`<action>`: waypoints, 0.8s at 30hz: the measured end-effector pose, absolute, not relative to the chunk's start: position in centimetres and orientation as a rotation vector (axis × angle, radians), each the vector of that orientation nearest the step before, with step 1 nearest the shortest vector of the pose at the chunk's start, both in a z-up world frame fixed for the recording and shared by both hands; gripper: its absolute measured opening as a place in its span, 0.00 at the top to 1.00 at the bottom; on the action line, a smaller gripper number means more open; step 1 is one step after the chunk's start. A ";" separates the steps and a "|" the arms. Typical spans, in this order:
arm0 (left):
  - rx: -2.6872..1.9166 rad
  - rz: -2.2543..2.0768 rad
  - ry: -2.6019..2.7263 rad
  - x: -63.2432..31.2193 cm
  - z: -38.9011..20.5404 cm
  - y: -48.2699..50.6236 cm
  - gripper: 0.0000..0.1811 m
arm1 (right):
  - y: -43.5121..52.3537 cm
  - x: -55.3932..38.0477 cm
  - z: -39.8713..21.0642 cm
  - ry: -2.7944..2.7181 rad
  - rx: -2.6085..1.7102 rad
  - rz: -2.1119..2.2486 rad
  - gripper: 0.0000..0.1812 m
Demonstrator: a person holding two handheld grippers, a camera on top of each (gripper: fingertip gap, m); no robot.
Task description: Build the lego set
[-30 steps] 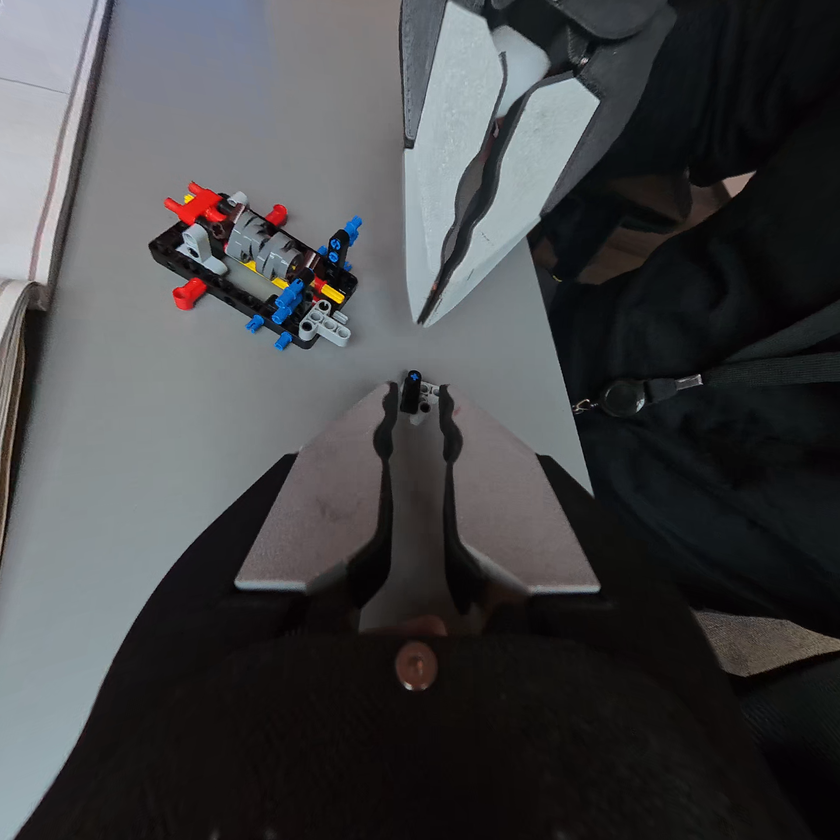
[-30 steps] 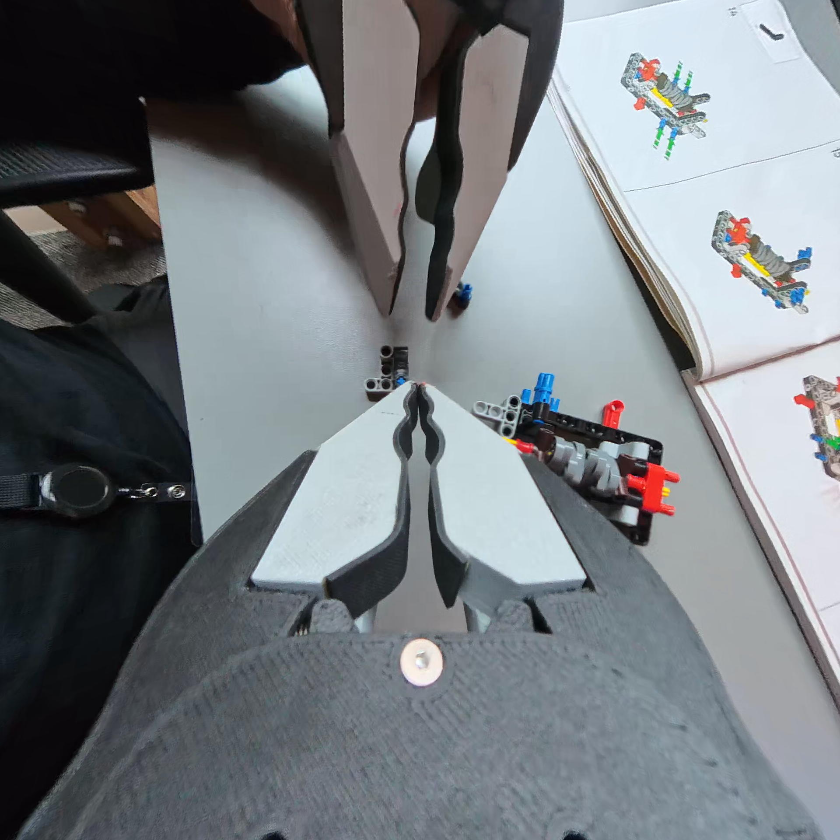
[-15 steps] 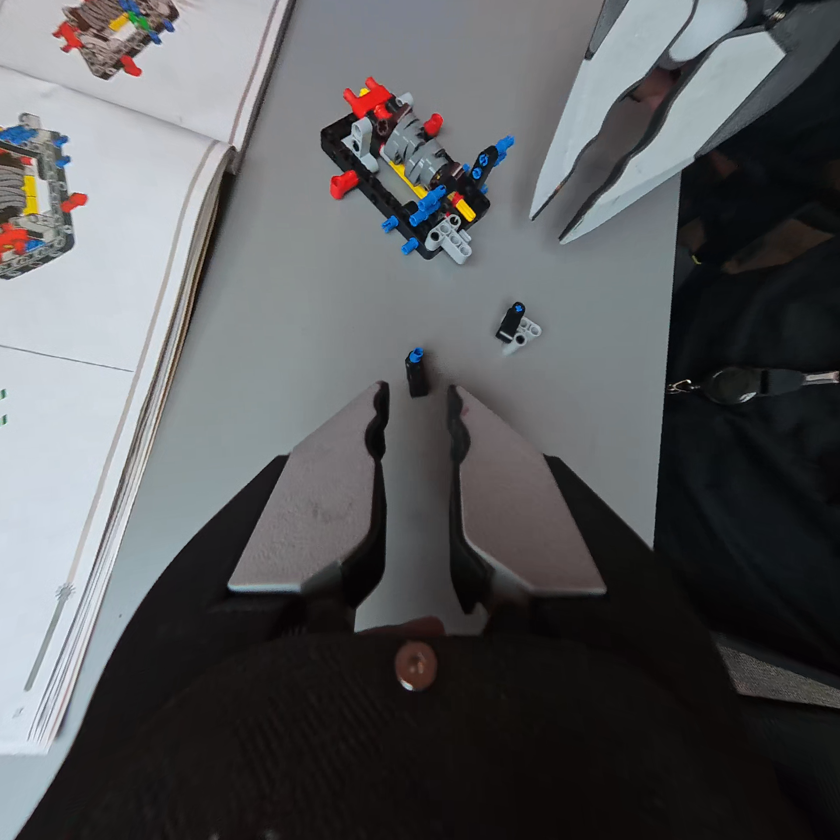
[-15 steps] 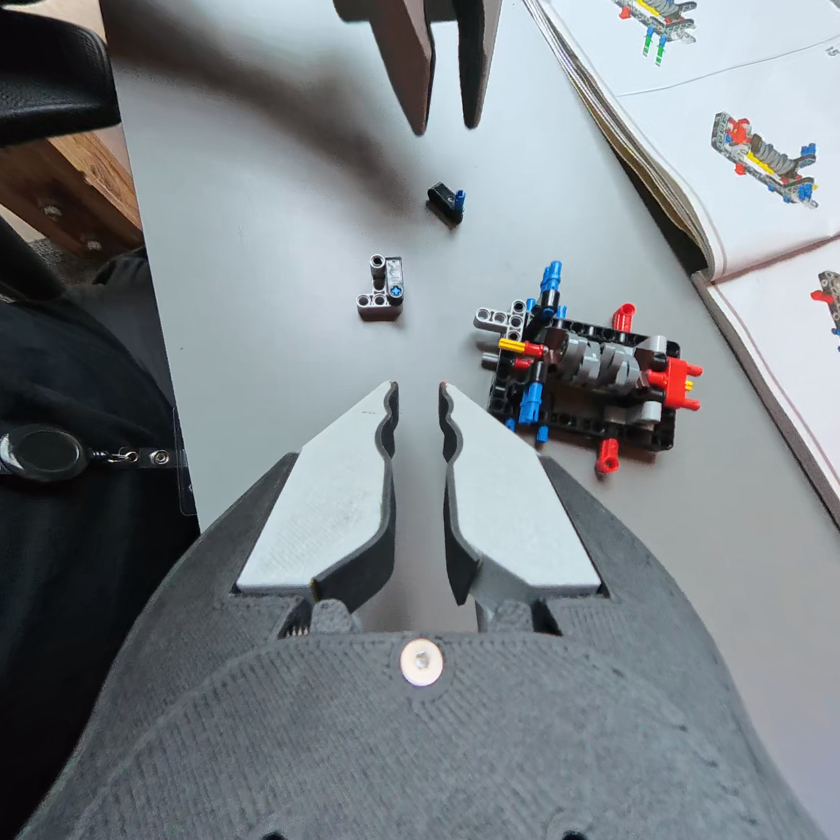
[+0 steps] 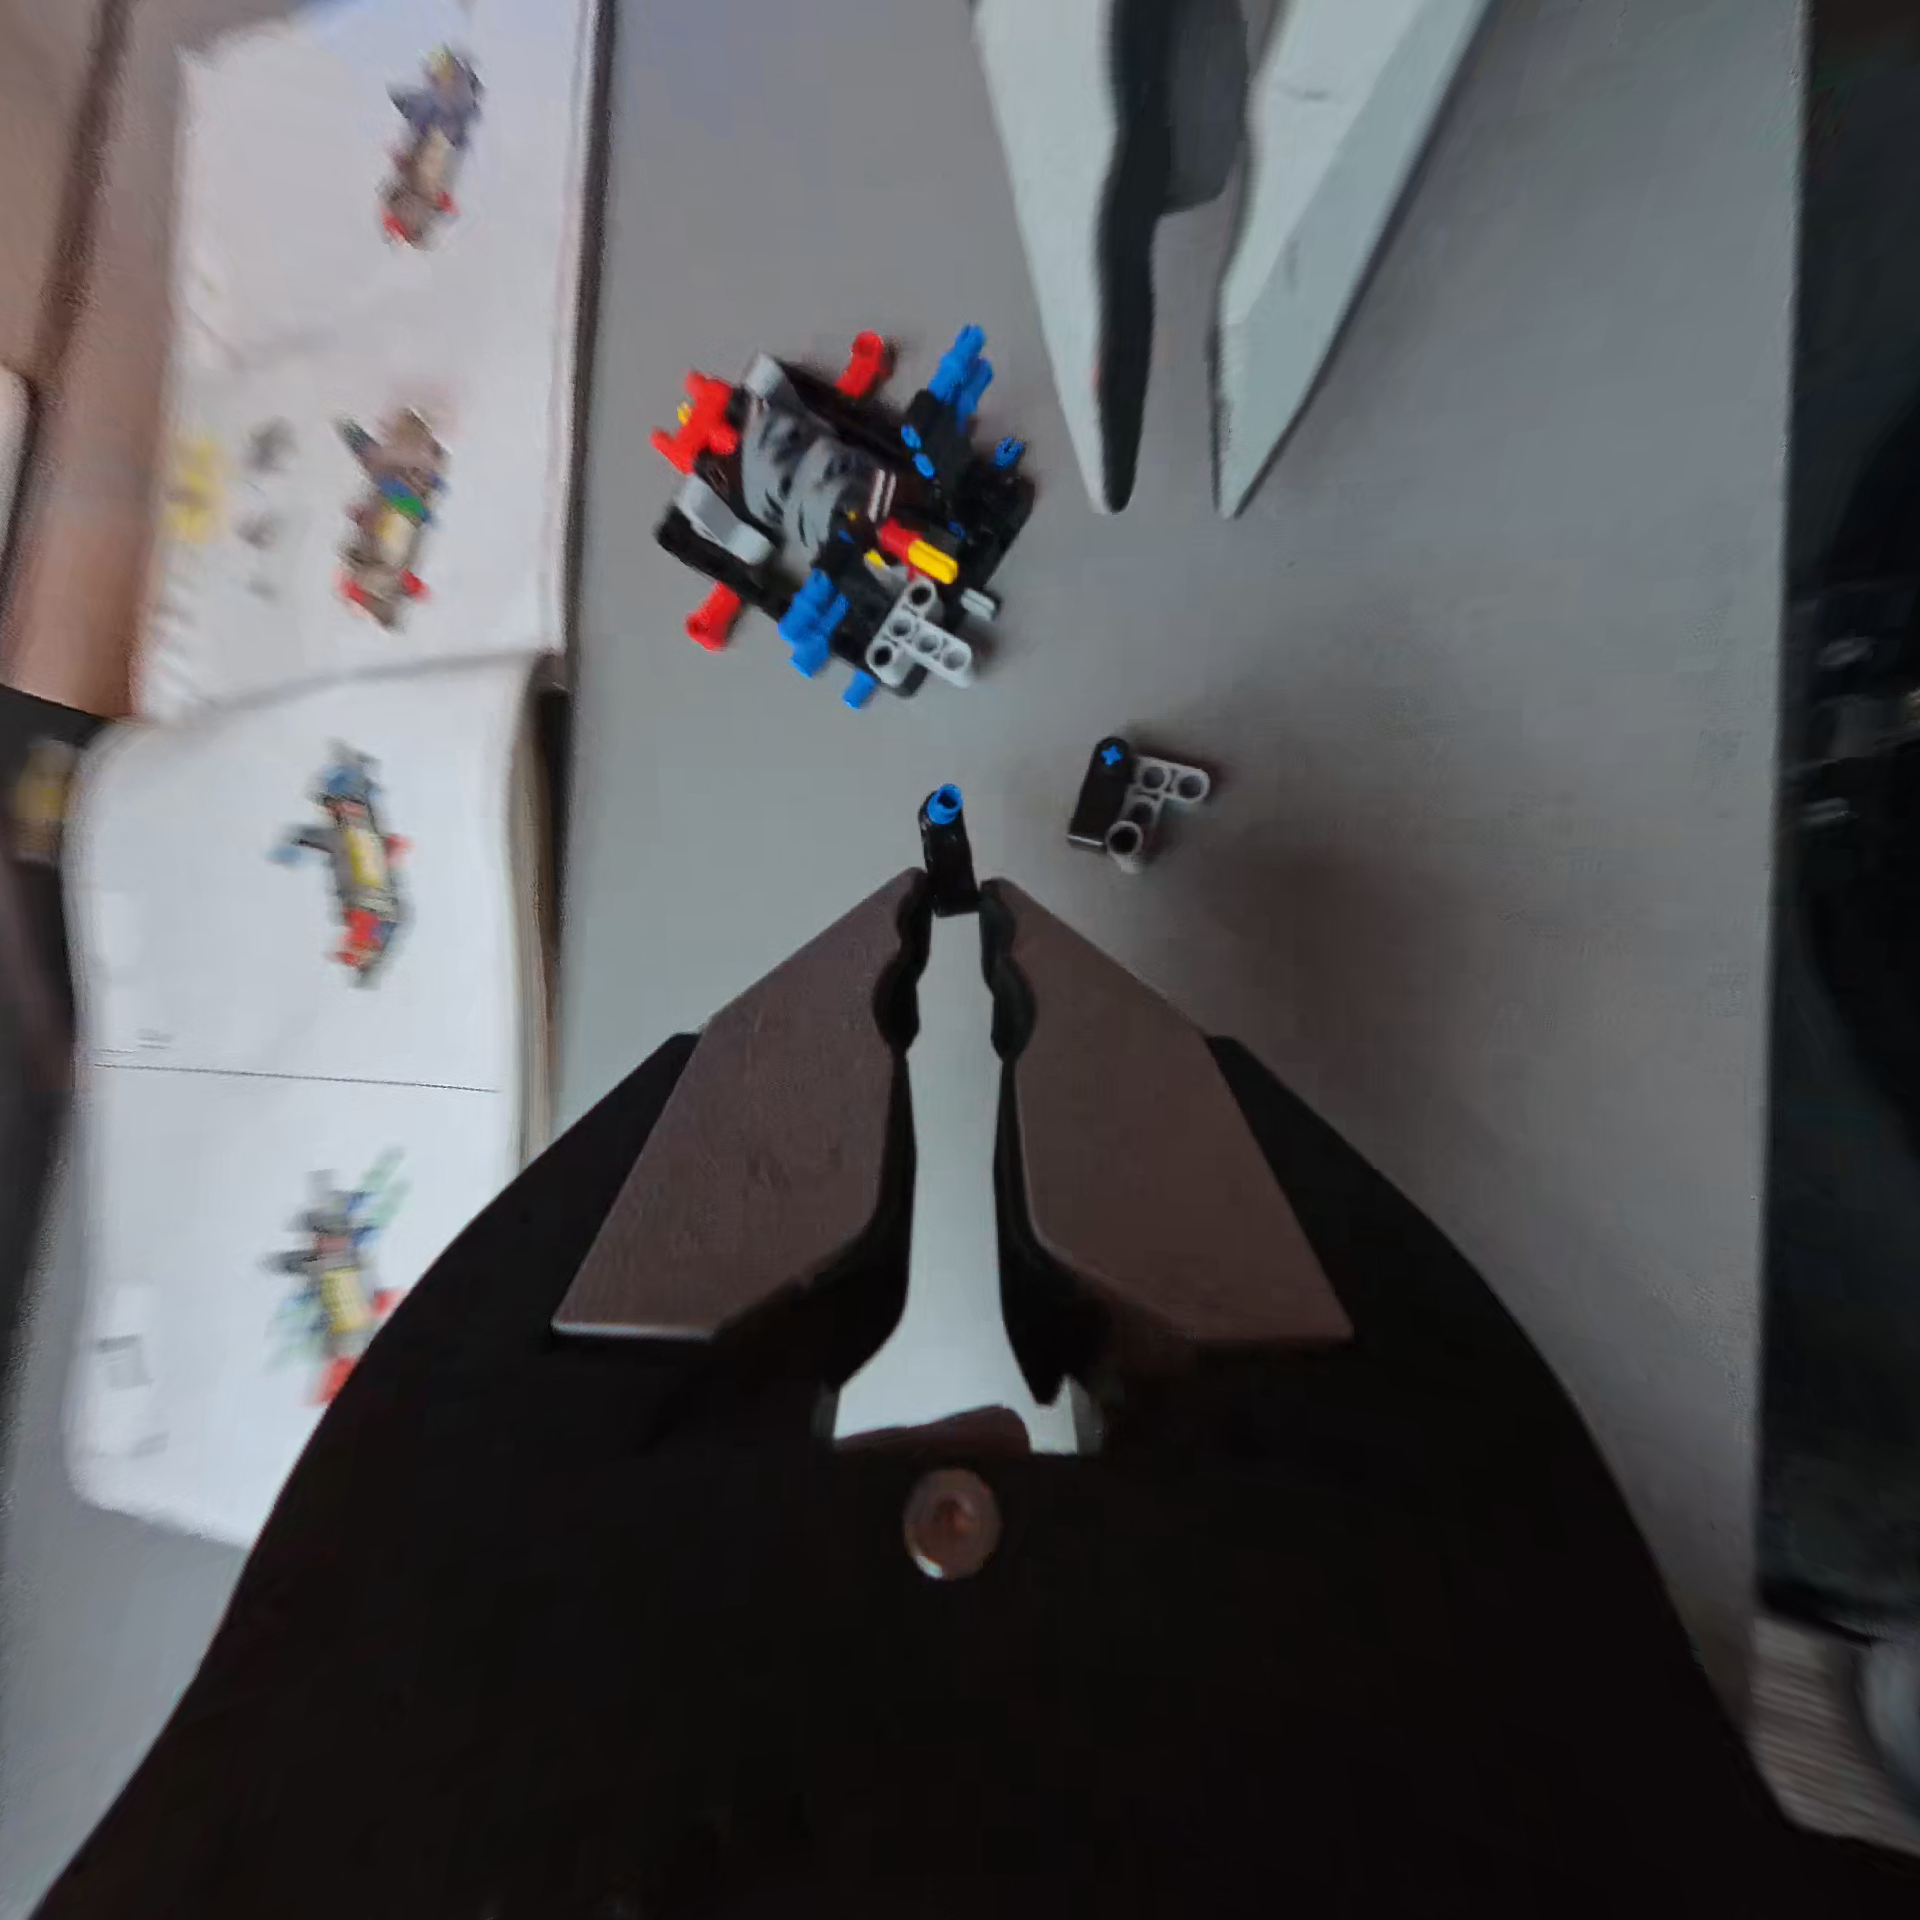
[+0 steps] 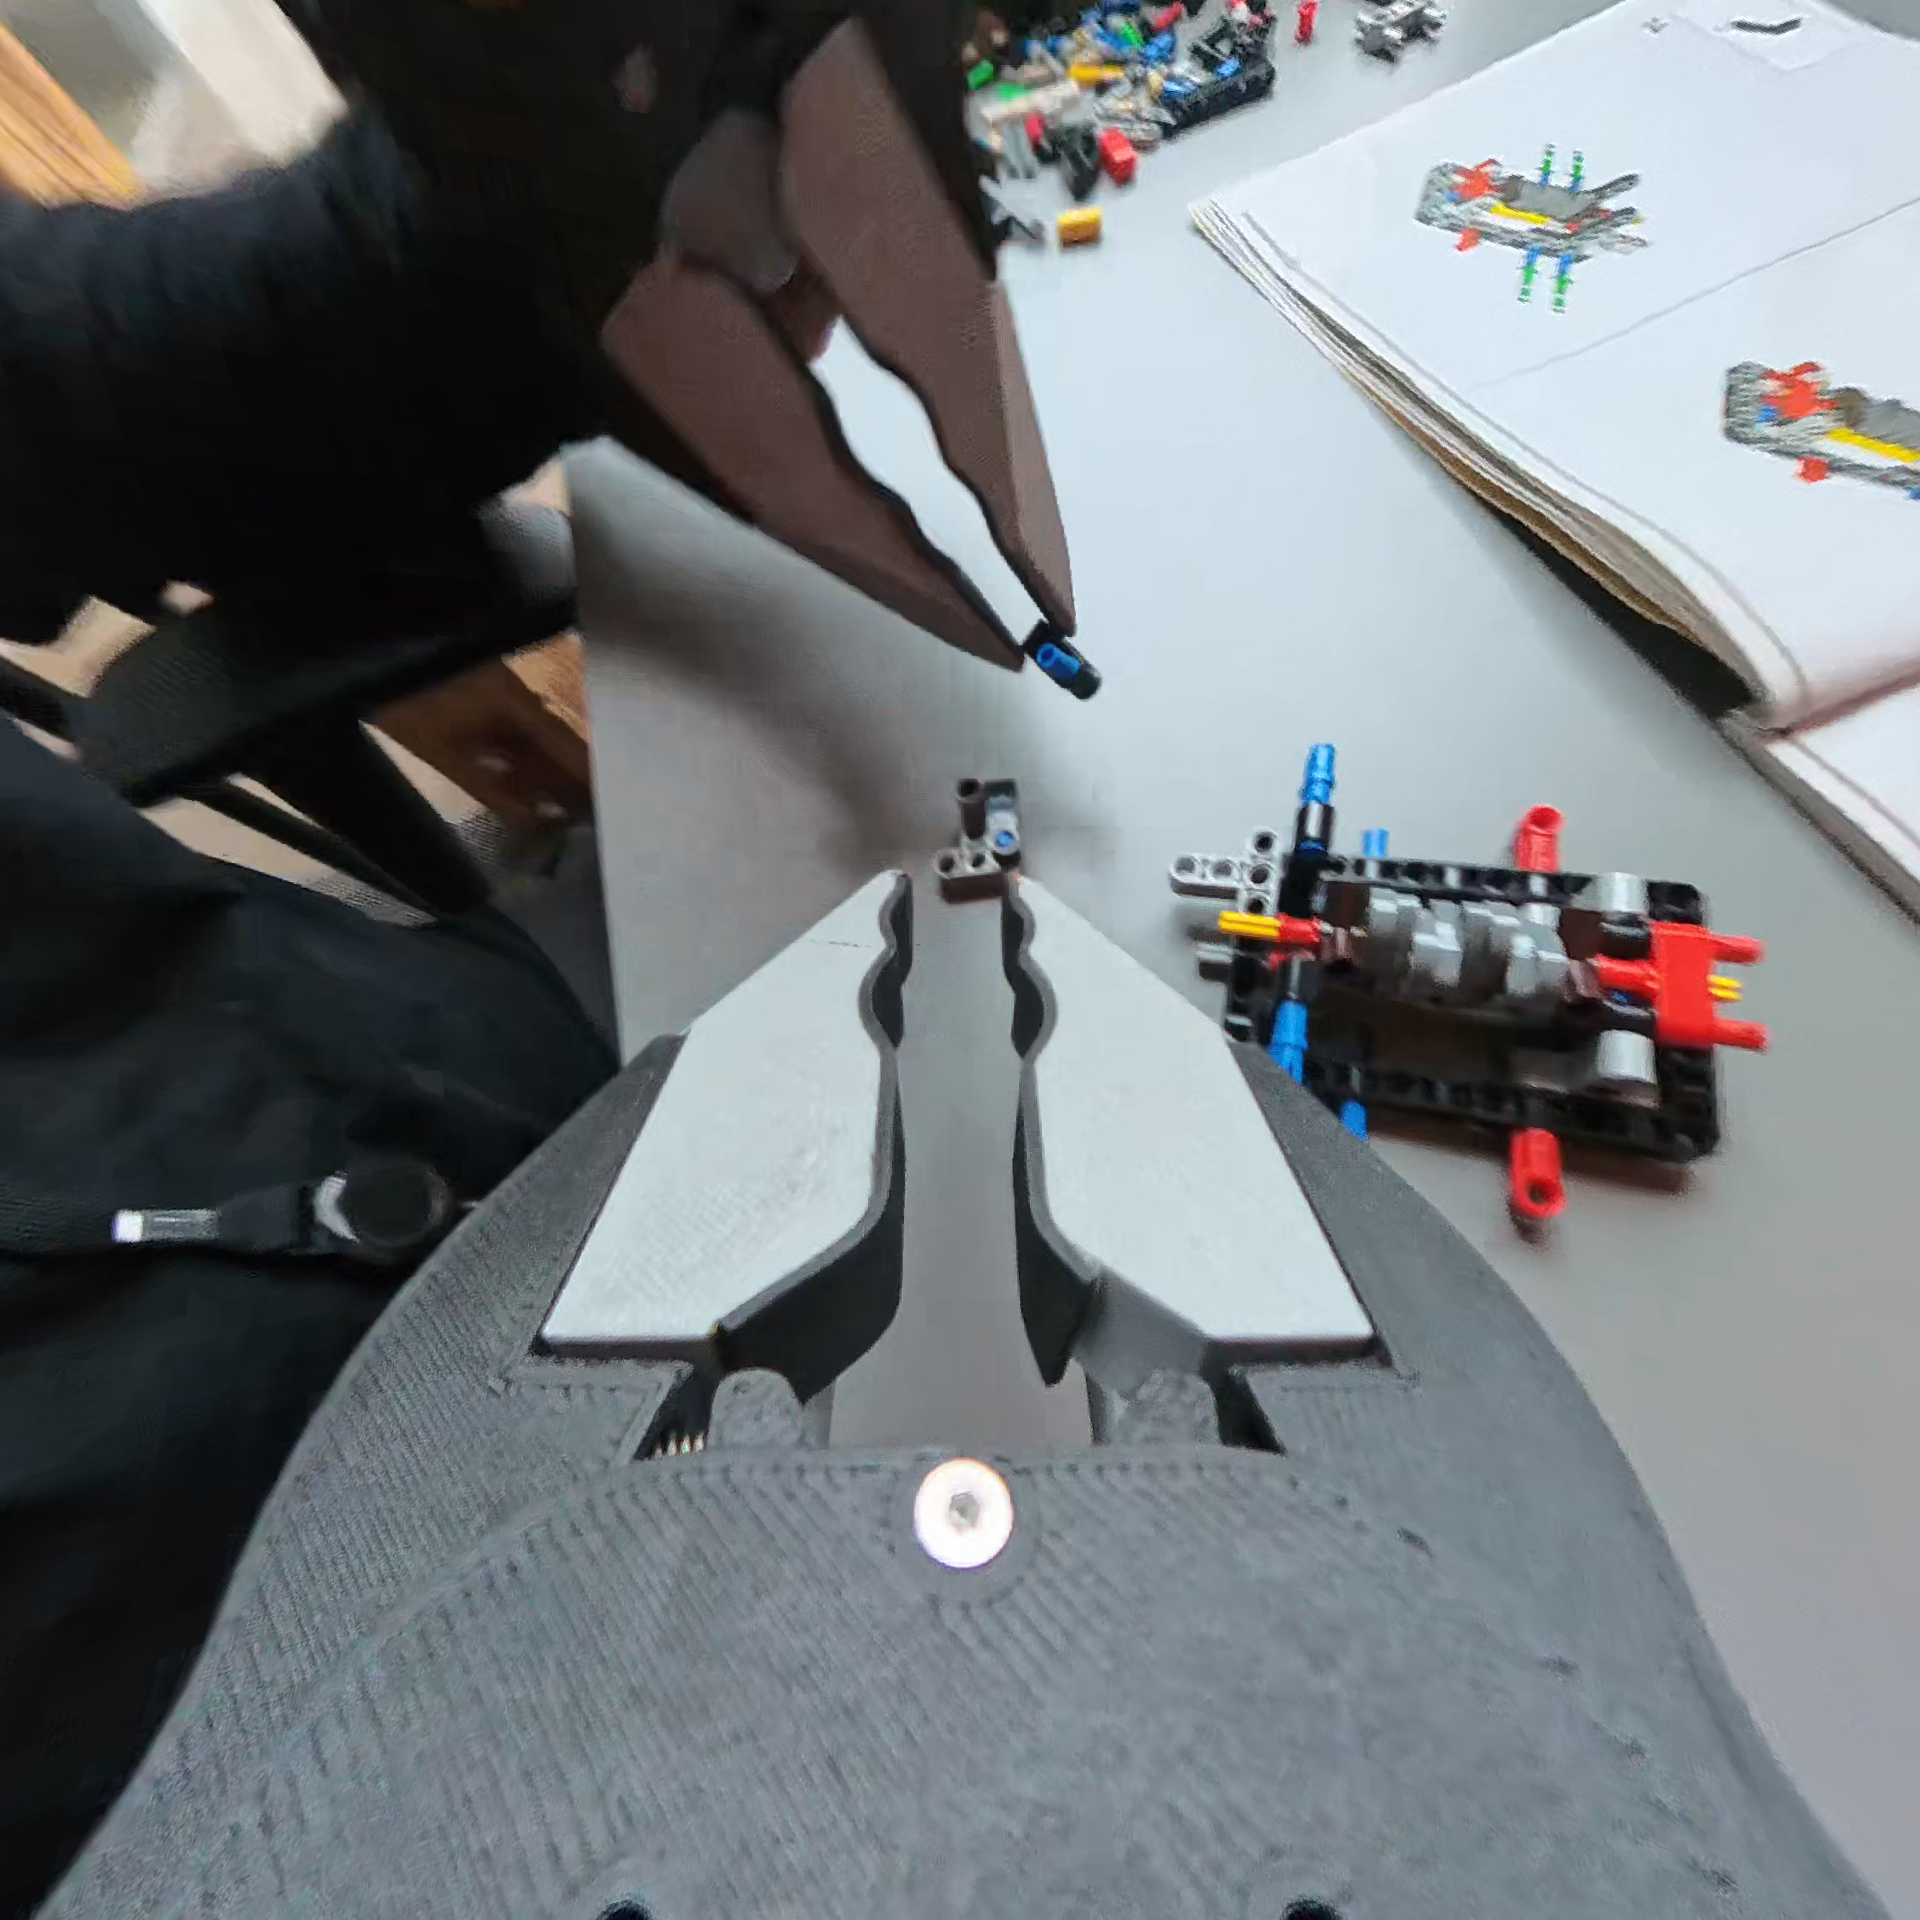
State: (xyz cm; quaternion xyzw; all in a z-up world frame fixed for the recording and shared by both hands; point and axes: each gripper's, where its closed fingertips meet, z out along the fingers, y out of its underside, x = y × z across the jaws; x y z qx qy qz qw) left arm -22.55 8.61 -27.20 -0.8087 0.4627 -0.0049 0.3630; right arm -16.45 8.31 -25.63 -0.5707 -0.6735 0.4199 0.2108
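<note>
Left gripper [image 5: 951,894] grips the black pin piece [image 5: 945,847], long axis pointing forward. Right gripper [image 6: 956,899] is open, angle piece [image 6: 982,842] directly ahead.

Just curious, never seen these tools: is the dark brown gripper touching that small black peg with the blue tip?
Touching. In the right wrist view the left gripper pinches the black peg between its fingertips, lifted off the grey table.

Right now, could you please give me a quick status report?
Left gripper shut on small black connector with blue pin, lifted. Right gripper open, empty, near grey-and-black L-shaped piece. Black-framed lego assembly unobstructed.
</note>
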 end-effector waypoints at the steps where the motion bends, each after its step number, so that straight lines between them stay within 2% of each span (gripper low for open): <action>1: -1.978 0.159 1.247 -22.2 -26.2 8.7 0.97 | 7.9 -16.7 -25.1 -1.864 -1.609 1.257 0.93; 5: -1.602 0.678 1.373 -20.5 -23.0 8.2 0.97 | 7.0 -17.6 -23.2 -1.805 -1.697 1.567 0.91; 14: -1.245 1.070 1.419 -18.6 -20.1 7.6 0.99 | 6.6 -18.0 -20.0 -1.620 -1.758 2.022 0.90; 16: -1.187 1.117 1.423 -18.4 -19.7 7.4 0.99 | 6.7 -18.0 -19.5 -1.596 -1.748 2.068 0.96; 20: -1.169 1.137 1.423 -18.3 -19.7 7.3 0.98 | 6.7 -18.0 -19.7 -1.617 -1.737 2.054 0.97; 24: -1.347 0.803 1.358 -18.3 -20.9 6.8 1.00 | 6.9 -18.1 -20.6 -1.657 -1.692 1.908 0.97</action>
